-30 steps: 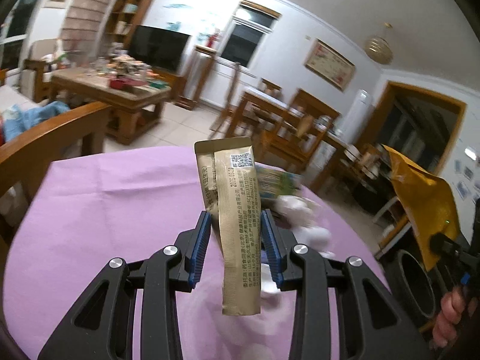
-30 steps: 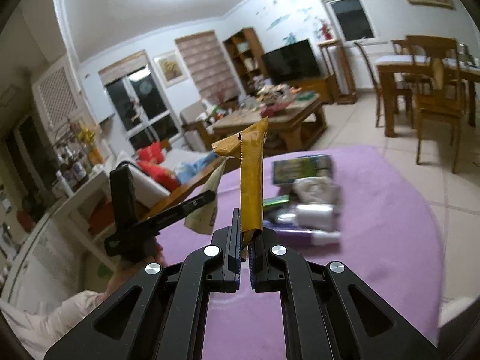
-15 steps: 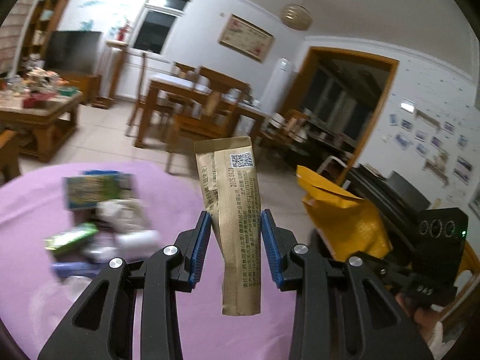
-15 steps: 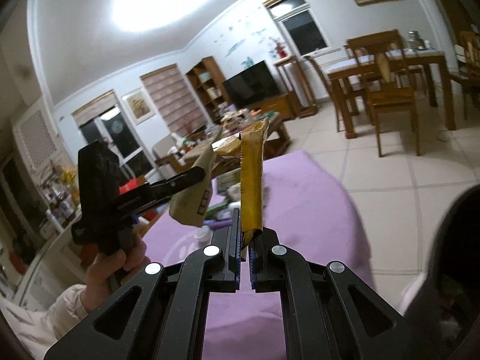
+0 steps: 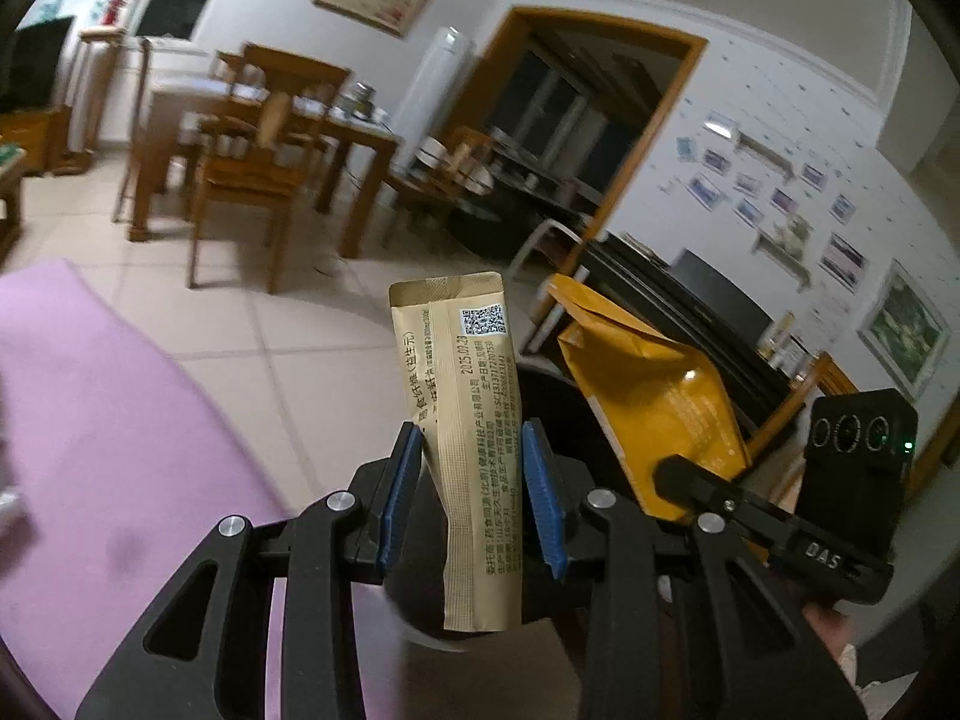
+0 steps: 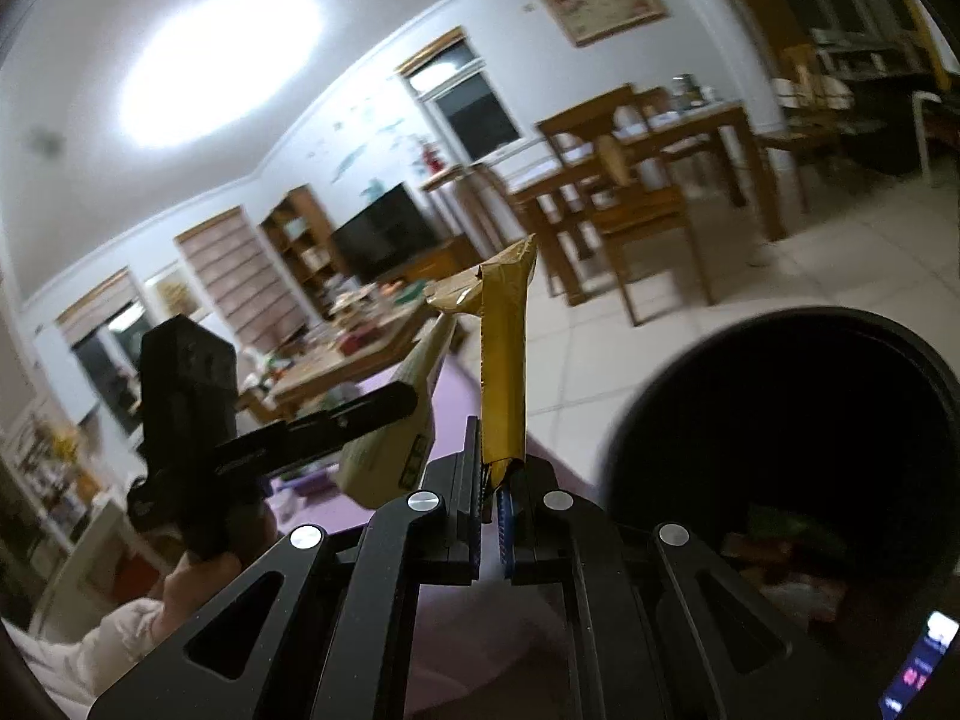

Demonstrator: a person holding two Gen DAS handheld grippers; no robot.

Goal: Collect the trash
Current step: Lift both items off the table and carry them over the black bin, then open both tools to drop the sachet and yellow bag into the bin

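In the left wrist view my left gripper is shut on a beige sachet with a QR code, held upright between the blue pads. To its right, my right gripper carries a yellow wrapper. The right wrist view shows my right gripper shut on that yellow wrapper, which stands straight up. A black trash bin opens wide just right of it, with some trash inside. My left gripper and the sachet hang to the left, over the purple tablecloth.
The purple tablecloth ends at the left, with tiled floor beyond it. A wooden dining table and chairs stand behind. Dark furniture lines the right wall. A hand grips the left tool.
Both grippers swung right, away from the trash pile on the purple table and toward the black bin, which now fills the right wrist view. Each keeps its packet.
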